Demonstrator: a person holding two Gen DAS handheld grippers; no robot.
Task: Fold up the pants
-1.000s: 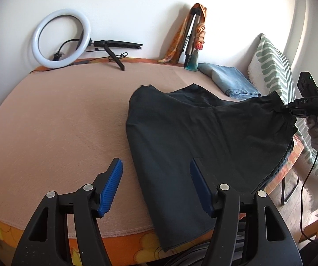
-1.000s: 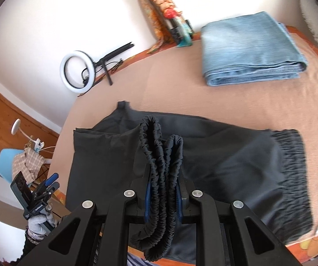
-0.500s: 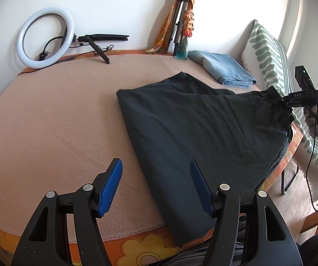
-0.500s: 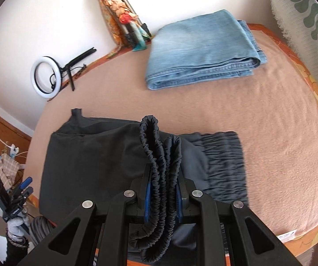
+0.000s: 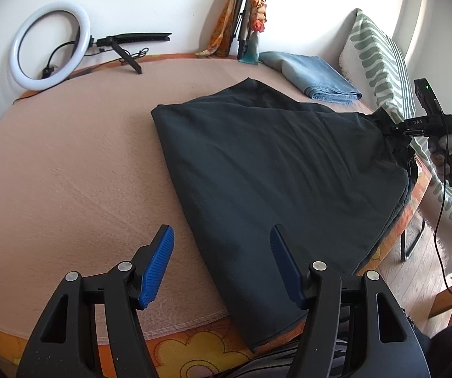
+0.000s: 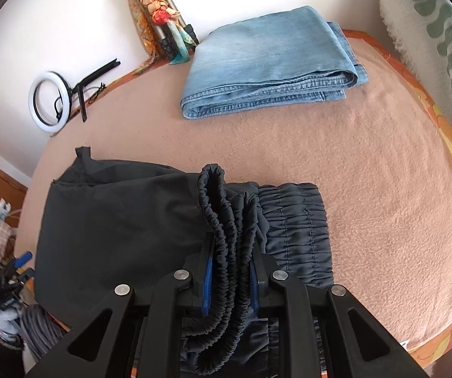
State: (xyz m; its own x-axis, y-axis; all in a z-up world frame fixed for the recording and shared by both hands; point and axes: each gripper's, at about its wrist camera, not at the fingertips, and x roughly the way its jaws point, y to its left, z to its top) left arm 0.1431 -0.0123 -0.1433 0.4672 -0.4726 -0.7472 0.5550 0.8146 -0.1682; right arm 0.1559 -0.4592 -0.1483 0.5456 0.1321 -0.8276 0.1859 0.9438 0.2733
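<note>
Black pants lie folded lengthwise on the pink blanket, legs hanging over the near edge. My left gripper is open and empty, hovering over the pants' left edge near the table front. My right gripper is shut on the bunched elastic waistband and holds it lifted over the lower waistband layer. In the left wrist view the right gripper pulls the waistband end up at the right edge.
Folded blue jeans lie at the back of the blanket. A ring light and a tripod with scarf stand by the wall. A striped cushion is at the right; the floor drops off beyond the orange edge.
My right gripper has carried the waistband further across the pants, and the fabric has smoothed flatter. The left gripper stays open and has shifted slightly.
</note>
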